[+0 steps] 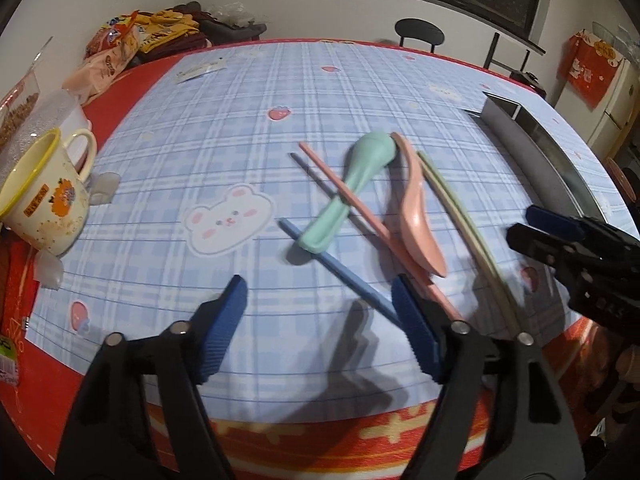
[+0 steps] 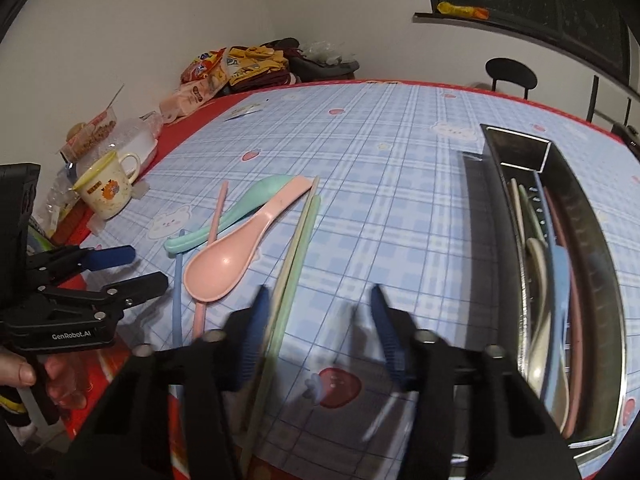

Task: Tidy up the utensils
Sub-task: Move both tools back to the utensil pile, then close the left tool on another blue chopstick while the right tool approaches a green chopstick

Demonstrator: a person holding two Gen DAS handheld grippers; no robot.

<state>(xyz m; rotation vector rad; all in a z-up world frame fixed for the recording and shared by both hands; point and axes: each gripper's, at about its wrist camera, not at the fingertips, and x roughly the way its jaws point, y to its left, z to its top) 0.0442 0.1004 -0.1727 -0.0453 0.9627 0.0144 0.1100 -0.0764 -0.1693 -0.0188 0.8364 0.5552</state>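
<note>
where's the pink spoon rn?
On the checked tablecloth, mid-left in the right wrist view: the pink spoon lies between mint spoon and green chopsticks.

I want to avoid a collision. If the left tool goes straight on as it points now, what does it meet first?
Probably the blue chopstick, which lies between the left tool's open fingers; beyond it is the mint spoon. Depth is unclear.

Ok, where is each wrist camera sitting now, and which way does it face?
Left wrist: on the left gripper, angled down at the mint green plastic spoon; own blue-padded fingers show, right gripper beside.
Right wrist: on the right gripper, facing the pale green chopsticks and stainless steel utensil tray; a hand shows.
Shared: pink plastic spoon, checked tablecloth.
</note>
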